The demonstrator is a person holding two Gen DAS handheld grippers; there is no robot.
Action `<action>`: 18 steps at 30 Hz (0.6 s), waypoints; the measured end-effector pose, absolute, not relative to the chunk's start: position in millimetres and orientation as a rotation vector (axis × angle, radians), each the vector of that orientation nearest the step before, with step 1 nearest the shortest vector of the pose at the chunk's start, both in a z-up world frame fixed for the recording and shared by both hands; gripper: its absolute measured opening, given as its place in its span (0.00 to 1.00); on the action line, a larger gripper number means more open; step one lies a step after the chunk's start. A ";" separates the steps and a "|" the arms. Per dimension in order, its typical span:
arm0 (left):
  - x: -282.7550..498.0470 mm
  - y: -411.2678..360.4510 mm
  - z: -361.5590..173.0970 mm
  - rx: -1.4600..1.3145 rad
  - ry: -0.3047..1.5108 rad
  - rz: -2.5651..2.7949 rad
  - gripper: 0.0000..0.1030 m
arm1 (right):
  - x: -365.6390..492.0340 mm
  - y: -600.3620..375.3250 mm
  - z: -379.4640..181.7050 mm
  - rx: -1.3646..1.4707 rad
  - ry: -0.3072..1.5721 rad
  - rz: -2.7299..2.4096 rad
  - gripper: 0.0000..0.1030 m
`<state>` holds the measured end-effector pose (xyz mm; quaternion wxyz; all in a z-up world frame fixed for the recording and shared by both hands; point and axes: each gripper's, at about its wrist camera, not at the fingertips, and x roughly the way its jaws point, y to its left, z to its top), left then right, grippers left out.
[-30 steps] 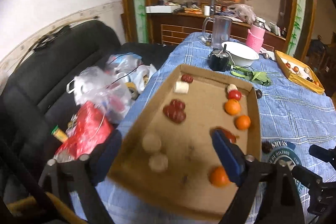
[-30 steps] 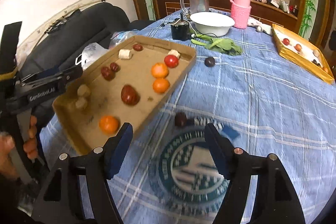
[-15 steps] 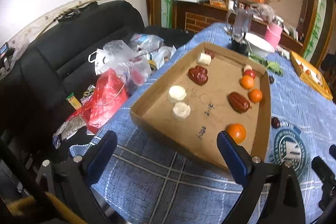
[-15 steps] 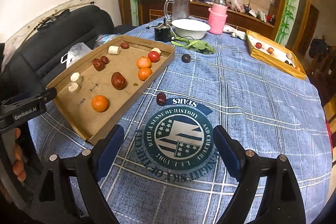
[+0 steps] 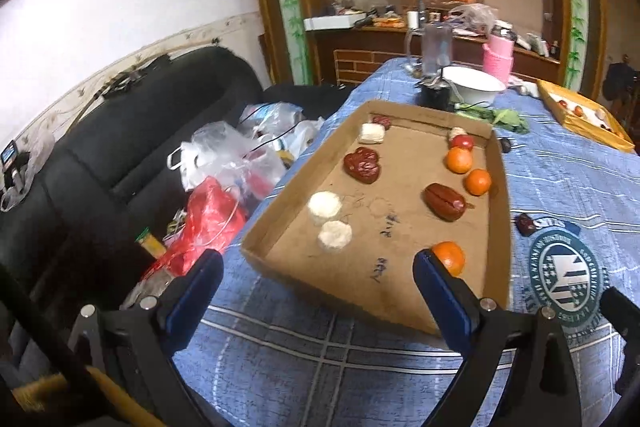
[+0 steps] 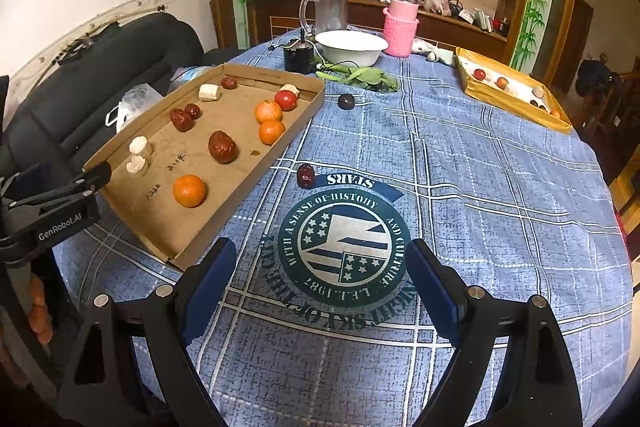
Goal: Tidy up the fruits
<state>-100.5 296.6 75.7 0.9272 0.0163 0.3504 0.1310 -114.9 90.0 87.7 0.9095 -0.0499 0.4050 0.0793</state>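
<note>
On a blue plaid cloth printed "WITH A SENSE OF HISTORY AND CULTURE", round oranges and wrinkled dates lie in a shallow cardboard tray, one date beside it, while the left gripper and right gripper, jaws just widened, stand released, grasping nothing.

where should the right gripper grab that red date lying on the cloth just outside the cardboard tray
Take the red date across its narrow middle, coming from above. It lies alone on the tablecloth, apart from the tray wall, with bare cloth on both long sides for the fingers. The right gripper is open and empty, probably wide enough to straddle it.
</note>
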 end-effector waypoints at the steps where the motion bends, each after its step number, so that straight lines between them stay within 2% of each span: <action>1: -101.3 295.4 76.1 0.027 0.714 0.256 0.94 | -115.1 90.1 86.6 -0.103 0.840 0.162 0.84; 18: -101.3 289.2 72.5 -0.024 0.737 0.184 0.94 | -111.6 89.8 80.6 -0.132 0.866 0.180 0.84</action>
